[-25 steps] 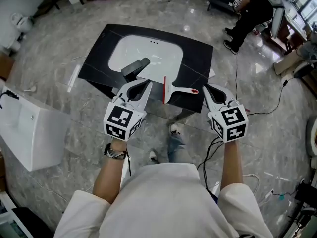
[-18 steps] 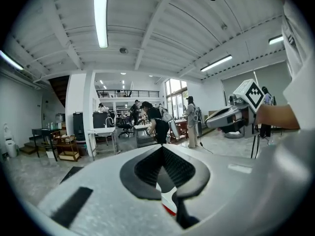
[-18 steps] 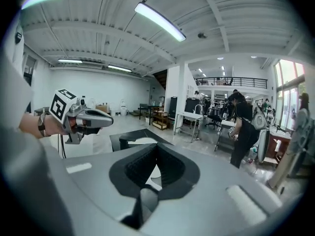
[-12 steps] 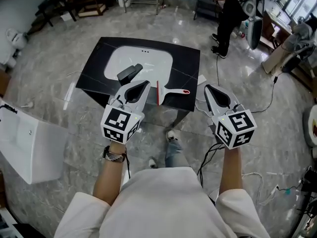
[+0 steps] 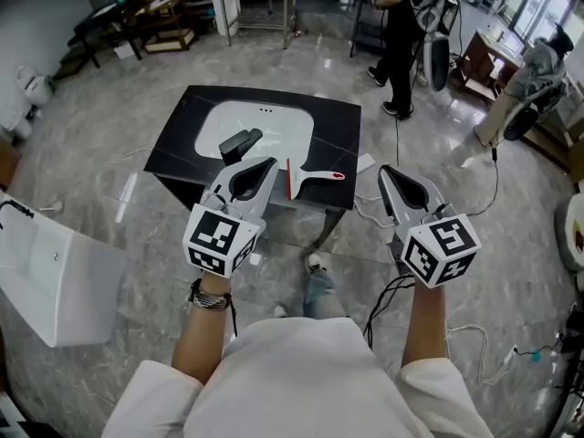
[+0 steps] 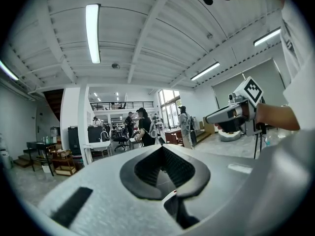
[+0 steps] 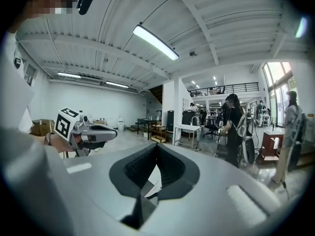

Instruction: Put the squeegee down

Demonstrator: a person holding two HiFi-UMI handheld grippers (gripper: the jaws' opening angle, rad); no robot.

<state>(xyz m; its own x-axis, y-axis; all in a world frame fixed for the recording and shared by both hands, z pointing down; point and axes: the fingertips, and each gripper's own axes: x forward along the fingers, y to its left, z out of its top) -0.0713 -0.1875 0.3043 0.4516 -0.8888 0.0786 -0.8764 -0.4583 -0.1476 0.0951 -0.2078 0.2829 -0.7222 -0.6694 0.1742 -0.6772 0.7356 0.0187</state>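
The squeegee (image 5: 310,177) lies flat on the black countertop (image 5: 339,124), near its front edge and just beside the white sink basin (image 5: 274,117), red blade toward the basin and handle pointing away from it. Nothing touches it, so the task looks done. The left gripper (image 5: 267,164) and the right gripper (image 5: 383,171) hang in the air on the person's side of the counter, held about level, and each has its jaws pressed together on nothing; the two gripper views show only the room beyond the closed tips. The likeliest trouble from here is a knock: the squeegee sits close to the edge, and a careless sweep of the left gripper, which hangs nearest it in the head view, could push it onto the floor. The cable (image 5: 383,295) trailing by the person's feet could also snag a step. The basin holds one dark, blocky object (image 5: 240,140) and is otherwise bare. A white boxy unit (image 5: 55,263) stands on the floor to the left; its inside cannot be seen.
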